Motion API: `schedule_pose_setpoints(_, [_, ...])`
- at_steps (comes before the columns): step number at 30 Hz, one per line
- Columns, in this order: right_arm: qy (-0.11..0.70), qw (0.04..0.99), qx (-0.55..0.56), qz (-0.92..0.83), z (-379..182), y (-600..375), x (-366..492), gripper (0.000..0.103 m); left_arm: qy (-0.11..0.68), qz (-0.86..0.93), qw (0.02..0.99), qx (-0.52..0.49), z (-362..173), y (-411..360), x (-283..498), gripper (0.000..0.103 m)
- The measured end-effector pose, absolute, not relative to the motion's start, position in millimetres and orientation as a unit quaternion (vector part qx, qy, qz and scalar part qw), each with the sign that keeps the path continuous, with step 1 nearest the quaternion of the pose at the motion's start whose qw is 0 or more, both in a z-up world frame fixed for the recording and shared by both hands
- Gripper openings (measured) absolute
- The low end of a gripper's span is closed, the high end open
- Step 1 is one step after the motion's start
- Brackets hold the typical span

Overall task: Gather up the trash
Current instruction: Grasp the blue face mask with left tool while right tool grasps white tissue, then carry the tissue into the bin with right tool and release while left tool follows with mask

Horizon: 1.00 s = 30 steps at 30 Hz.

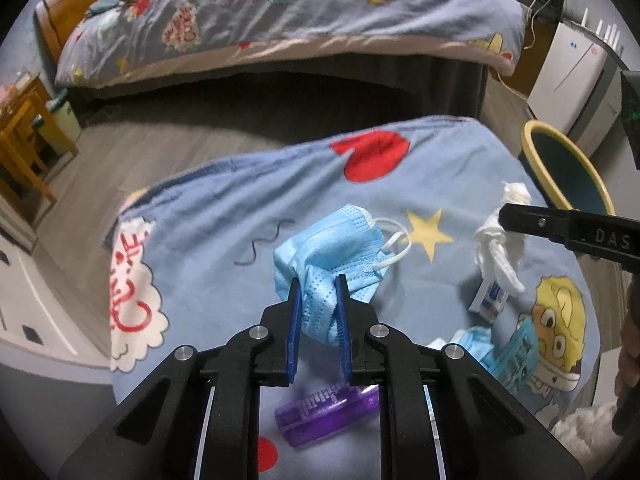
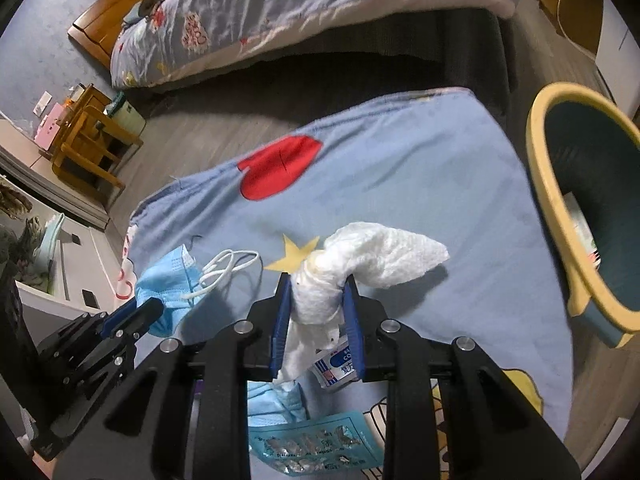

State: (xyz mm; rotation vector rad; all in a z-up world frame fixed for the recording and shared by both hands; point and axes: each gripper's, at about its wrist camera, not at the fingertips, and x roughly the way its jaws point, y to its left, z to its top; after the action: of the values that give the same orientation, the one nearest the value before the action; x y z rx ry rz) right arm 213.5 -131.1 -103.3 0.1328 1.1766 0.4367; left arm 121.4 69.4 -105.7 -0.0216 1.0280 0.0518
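Observation:
My left gripper (image 1: pixel 319 285) is shut on a crumpled blue face mask (image 1: pixel 338 246) and holds it just above the blue cartoon blanket (image 1: pixel 224 216). The mask also shows in the right wrist view (image 2: pixel 168 280), with the left gripper (image 2: pixel 138 312) on it. My right gripper (image 2: pixel 318 284) is shut on a white crumpled tissue (image 2: pixel 376 260), which also shows in the left wrist view (image 1: pixel 500 240). A yellow-rimmed blue trash bin (image 2: pixel 580 200) stands on the floor to the right of the blanket; it also shows in the left wrist view (image 1: pixel 568 168).
On the blanket lie a small white medicine box (image 2: pixel 336 368), a second blue mask (image 2: pixel 276 404), a teal blister pack (image 2: pixel 316 444) and a purple plastic piece (image 1: pixel 328 408). A bed (image 1: pixel 280 20) stands behind. A wooden stool (image 1: pixel 24 140) is at the left.

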Motion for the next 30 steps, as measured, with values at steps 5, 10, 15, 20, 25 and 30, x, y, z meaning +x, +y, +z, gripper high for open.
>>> schedule_pose_setpoints(5, [0.522,0.824,0.059,0.214,-67.5,-137.9,207.4,0.025,0.459,0.017,0.888,-0.012,-80.1,63.2,123.4,0.017])
schedule_pose_setpoints(10, [0.495,0.836,0.032,0.234,-28.5,-141.4,201.9,0.025,0.434,0.011,0.901,-0.004,-59.1,53.8,122.7,0.017])
schedule_pose_setpoints(15, [0.470,0.847,0.003,0.249,2.6,-155.5,200.5,0.025,0.416,-0.002,0.909,0.002,-44.2,45.8,119.4,0.017])
schedule_pose_setpoints(20, [0.479,0.837,0.057,0.258,-6.2,-172.7,201.7,0.025,0.419,-0.008,0.908,0.009,-43.0,42.3,114.7,0.017])
schedule_pose_setpoints(25, [0.478,0.838,0.048,0.258,-11.4,-173.5,206.5,0.025,0.414,-0.007,0.910,-0.006,-39.1,41.3,113.1,0.017])
schedule_pose_setpoints(30, [0.475,0.844,0.014,0.248,-11.9,-176.7,211.5,0.025,0.412,-0.024,0.911,0.006,-39.7,21.3,116.1,0.017])
